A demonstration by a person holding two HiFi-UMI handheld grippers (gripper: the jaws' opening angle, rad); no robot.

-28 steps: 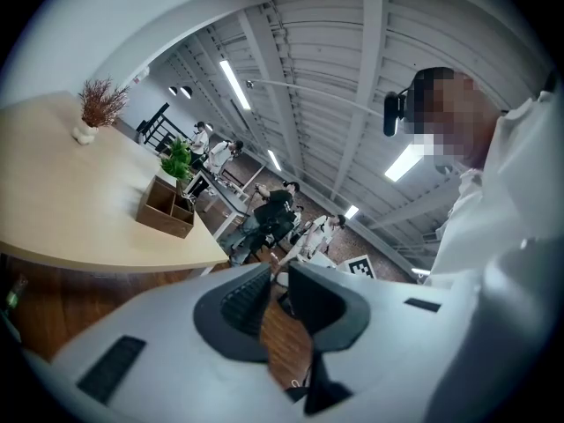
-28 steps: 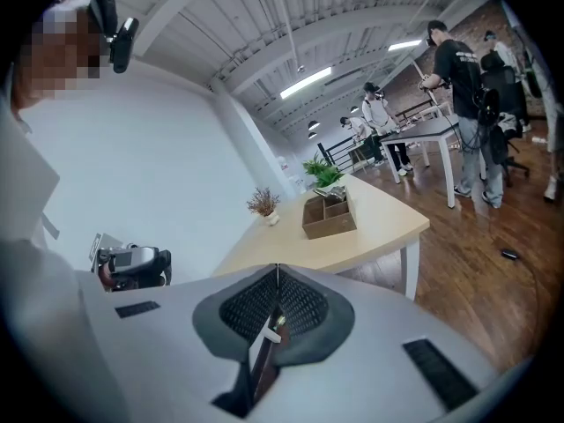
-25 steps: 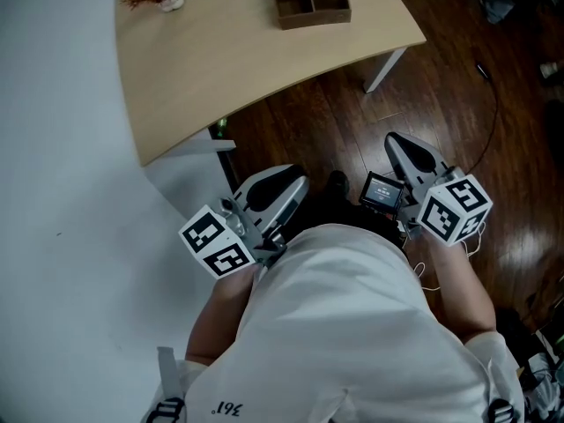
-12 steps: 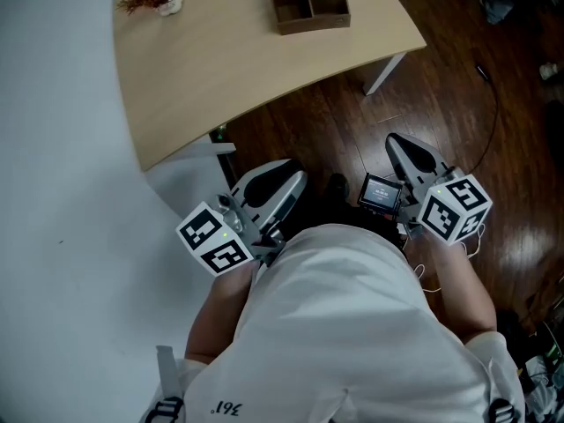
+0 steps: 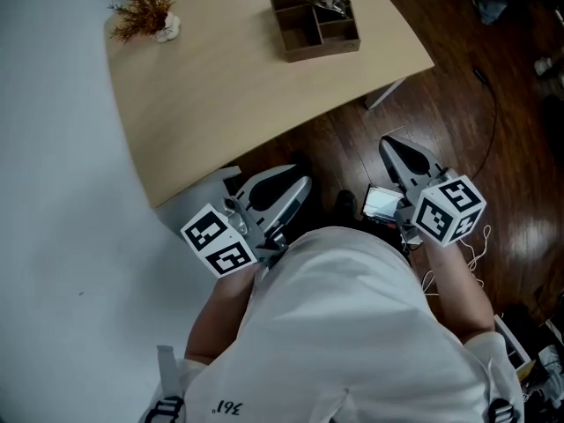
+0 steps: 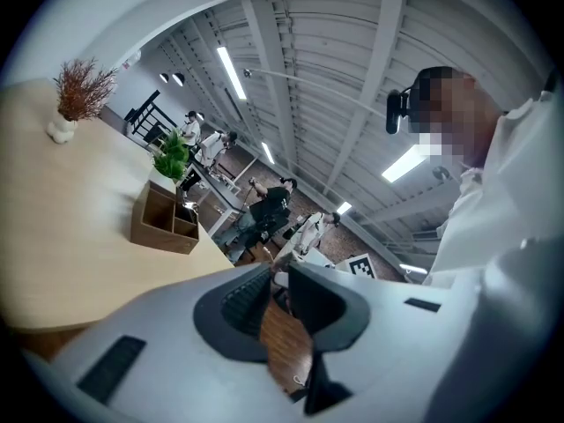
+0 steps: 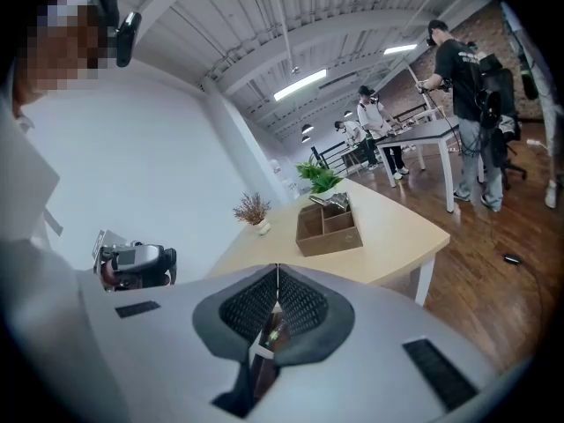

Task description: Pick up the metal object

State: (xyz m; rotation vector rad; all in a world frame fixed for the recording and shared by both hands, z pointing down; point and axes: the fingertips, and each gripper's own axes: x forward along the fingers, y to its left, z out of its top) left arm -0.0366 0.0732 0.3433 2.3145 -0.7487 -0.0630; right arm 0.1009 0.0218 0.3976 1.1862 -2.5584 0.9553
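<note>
A brown wooden organiser box [image 5: 315, 23] stands on the far part of the pale wood table [image 5: 220, 86]. Shiny metal pieces [image 5: 328, 5] lie in its back right compartment, and also show in the right gripper view as metal pieces [image 7: 333, 203] on top of the box [image 7: 328, 227]. My left gripper [image 5: 302, 181] is held close to my body, below the table's near edge, jaws shut on nothing. My right gripper [image 5: 385, 141] is beside it over the dark floor, also shut and empty. Both are well short of the box.
A dried plant in a small white vase [image 5: 145, 11] stands at the table's far left. A white table leg [image 5: 385, 91] meets the dark wood floor at the right. A small screen [image 5: 382, 203] sits at my waist. A white wall fills the left side. People stand at far tables [image 7: 458, 104].
The head view has shifted, so more of the table and the box shows, lower in the frame. Both grippers stay close to my body, still shut.
</note>
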